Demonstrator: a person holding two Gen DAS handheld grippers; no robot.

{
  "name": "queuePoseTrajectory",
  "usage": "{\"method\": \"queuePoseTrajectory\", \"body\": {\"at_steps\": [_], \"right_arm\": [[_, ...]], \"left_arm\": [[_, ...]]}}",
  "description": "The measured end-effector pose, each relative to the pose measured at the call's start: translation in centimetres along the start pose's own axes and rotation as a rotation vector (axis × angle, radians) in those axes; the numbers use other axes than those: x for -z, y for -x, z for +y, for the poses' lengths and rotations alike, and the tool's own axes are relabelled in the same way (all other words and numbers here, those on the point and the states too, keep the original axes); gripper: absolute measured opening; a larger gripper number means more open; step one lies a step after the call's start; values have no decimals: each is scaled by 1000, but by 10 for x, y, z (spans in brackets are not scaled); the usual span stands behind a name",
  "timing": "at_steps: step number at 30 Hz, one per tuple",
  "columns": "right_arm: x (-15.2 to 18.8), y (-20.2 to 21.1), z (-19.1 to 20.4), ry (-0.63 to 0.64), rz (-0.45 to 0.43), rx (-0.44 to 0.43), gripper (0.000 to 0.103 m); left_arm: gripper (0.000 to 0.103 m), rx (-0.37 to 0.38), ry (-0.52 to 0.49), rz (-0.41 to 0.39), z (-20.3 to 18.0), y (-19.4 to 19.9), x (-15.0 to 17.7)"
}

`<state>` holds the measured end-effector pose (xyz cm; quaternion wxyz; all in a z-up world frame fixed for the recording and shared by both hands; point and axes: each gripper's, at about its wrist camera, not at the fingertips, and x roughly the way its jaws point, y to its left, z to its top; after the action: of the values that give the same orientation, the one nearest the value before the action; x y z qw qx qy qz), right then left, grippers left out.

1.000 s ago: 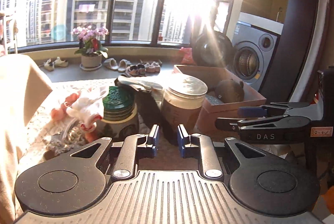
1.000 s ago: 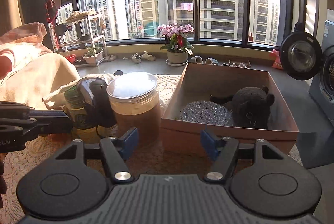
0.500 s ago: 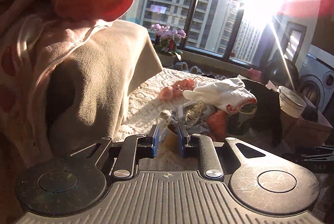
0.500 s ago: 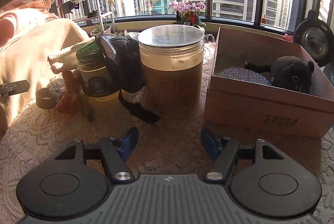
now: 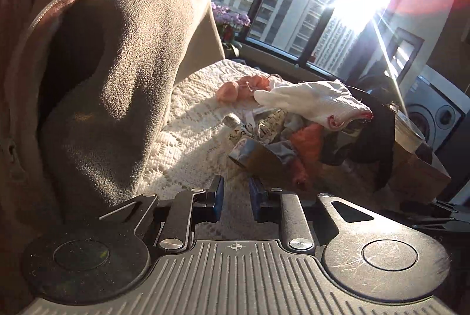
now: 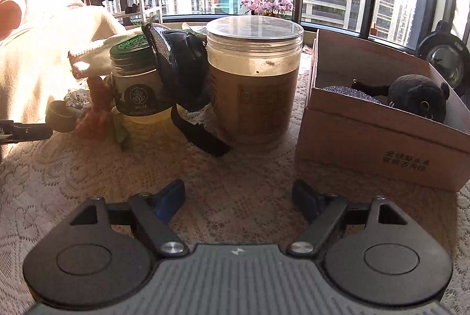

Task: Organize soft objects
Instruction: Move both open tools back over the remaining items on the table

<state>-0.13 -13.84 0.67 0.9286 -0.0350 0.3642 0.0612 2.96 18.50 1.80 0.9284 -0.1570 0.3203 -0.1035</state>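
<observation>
A pile of soft things lies on the lace cloth: a white knitted glove [image 5: 311,103], pink fluffy balls [image 5: 235,89], an orange-red cloth [image 5: 305,144] and a black fabric piece [image 6: 179,71] draped between two jars. My left gripper [image 5: 235,191] hovers just short of the pile with a narrow gap between its jaws and nothing in it. My right gripper [image 6: 239,194] sits low over the cloth in front of the big jar; its jaws are opening wide and hold nothing. A black plush toy [image 6: 417,97] and a glittery pad [image 6: 346,92] lie in the cardboard box [image 6: 382,139].
A large lidded jar [image 6: 254,80] and a green-lidded jar [image 6: 138,80] stand behind the pile. A tape roll [image 5: 249,150] lies at its near edge. A bulky beige fleece garment [image 5: 117,80] fills the left side. Strong sun glares through the window.
The left gripper has swung left and sunk towards the pile beside the fleece. The right gripper has dropped closer to the table, and its jaws have spread wider.
</observation>
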Motion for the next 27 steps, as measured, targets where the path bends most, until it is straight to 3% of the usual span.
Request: {"method": "queuePoseTrajectory", "body": {"at_steps": [10, 16, 23, 26, 27], "right_arm": [[-4, -7, -4, -18, 31, 4, 98], [-4, -8, -2, -12, 33, -1, 102], [-2, -7, 0, -10, 30, -4, 102], [-2, -7, 0, -11, 29, -3, 102], [-2, -7, 0, -13, 31, -3, 103]], "left_arm": [[21, 43, 14, 7, -14, 4, -10], [21, 26, 8, -113, -24, 21, -30], [22, -170, -160, 61, -38, -30, -35], [22, -161, -149, 117, -33, -38, -24], [22, -150, -152, 97, -31, -37, -20]]}}
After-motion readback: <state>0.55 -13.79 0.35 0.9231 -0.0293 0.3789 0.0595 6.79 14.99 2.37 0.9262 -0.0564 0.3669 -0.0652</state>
